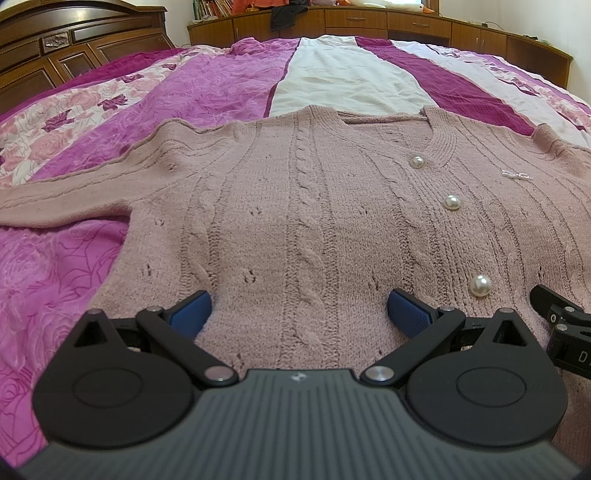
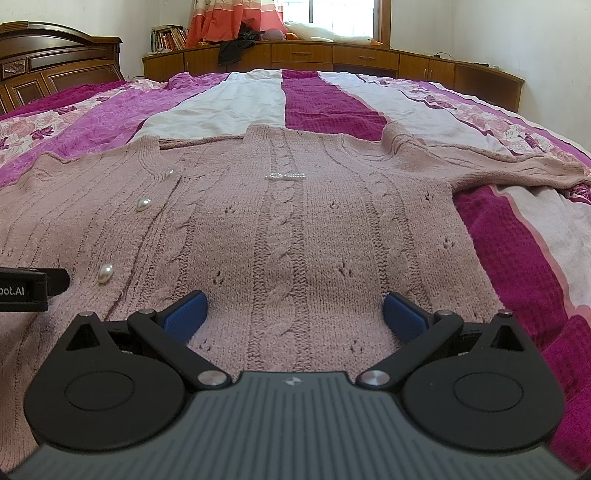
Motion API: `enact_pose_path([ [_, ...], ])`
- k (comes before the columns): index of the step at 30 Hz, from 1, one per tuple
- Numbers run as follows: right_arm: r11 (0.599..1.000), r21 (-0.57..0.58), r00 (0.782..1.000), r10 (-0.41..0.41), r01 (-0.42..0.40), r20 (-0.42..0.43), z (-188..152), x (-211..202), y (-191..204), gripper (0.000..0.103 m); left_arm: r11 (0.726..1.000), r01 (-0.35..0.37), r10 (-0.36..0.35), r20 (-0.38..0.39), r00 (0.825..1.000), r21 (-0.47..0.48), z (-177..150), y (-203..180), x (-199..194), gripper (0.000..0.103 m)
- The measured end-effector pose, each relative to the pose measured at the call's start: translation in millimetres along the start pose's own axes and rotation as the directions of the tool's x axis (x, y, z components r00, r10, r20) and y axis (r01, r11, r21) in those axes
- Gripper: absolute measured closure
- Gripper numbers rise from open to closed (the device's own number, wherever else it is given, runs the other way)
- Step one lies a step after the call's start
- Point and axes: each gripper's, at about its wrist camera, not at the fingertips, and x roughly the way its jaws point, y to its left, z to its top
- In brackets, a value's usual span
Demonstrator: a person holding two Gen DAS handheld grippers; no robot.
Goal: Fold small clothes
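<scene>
Pretty bright, soft daylight all round, coming from the window (image 2: 334,16) at the back of the right wrist view, which is blown out white. Shadows are faint. Heavy fisheye bend: the bed (image 1: 92,258) bulges and the corners go dark. Knit texture is sharp, far wall cabinets (image 2: 332,55) a bit softer.

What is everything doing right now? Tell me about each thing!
Pink cardigan: spread flat on the bed, buttoned, not folded.
Sleeves: stretched out sideways.
Pearl buttons: fastened.
Left gripper: jaws open, over the hem.
Right gripper: jaws open, over the hem.
Bedspread: laid out, a bit wrinkled.
</scene>
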Motion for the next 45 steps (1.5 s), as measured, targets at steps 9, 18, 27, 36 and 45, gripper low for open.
enact_pose_path([
  [9, 1.000, 0.000, 1.000, 0.000, 0.000, 0.000, 0.1, -0.2, 0.1, 0.000, 1.000, 0.001, -0.001, -0.002, 1.000, -0.003, 1.9, -5.1, 2.6, 0.000],
  [18, 1.000, 0.006, 1.000, 0.003, -0.003, -0.010, 0.8, -0.5, -0.2, 0.000, 1.000, 0.001, -0.001, -0.003, 1.000, 0.001, 1.4, -5.2, 3.8, 0.000],
  [27, 1.000, 0.003, 0.999, 0.007, -0.006, -0.042, 5.2, 1.9, -0.6, 0.000, 1.000, 0.019, -0.018, -0.022, 1.000, 0.010, 3.8, -2.5, 6.9, 0.000],
  [36, 0.997, 0.040, 0.995, 0.064, -0.061, -0.079, 15.9, 0.7, -10.6, 0.000, 1.000, 0.017, -0.015, -0.065, 0.998, 0.022, 12.3, -3.5, 6.8, 0.000],
  [45, 0.976, 0.142, 0.980, 0.176, -0.162, -0.090, 37.0, -13.3, -33.7, 0.000, 0.999, 0.030, -0.026, -0.103, 0.994, 0.033, 24.6, -1.8, 2.0, 0.000],
])
